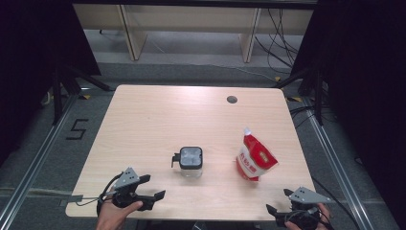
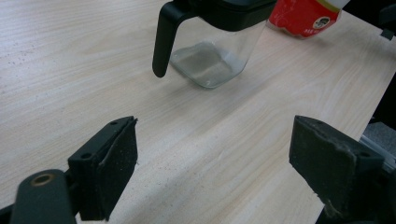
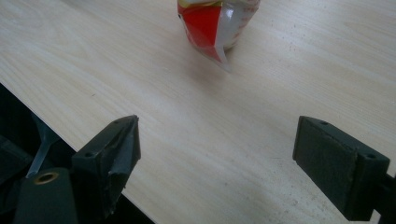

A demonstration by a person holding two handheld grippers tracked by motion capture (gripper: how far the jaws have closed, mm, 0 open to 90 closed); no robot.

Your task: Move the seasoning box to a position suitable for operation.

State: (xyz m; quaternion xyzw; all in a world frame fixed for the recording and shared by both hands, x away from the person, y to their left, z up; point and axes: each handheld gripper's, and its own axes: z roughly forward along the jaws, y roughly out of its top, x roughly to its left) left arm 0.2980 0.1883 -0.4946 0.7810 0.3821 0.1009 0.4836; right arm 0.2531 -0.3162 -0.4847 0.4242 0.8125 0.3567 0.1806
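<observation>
We're at the start, both grippers wide, empty.
L gripper (image 1: 154, 187) nr jar (image 1: 191, 162), R gripper (image 1: 278, 201) nr pouch (image 1: 255, 159); a sloppy grab could tip the pouch on the tabletop (image 1: 158, 120).

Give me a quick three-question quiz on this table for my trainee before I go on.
1. True or false: the left gripper holds the glass jar.
2. Which thing stands nearer the right gripper: A, the jar; B, the red and white pouch?
3. Fill in: the jar's black lid and handle sit on a ____ body.

Key: 1 false, both grippers are open and hold nothing; 2 B; 3 clear glass.
</observation>
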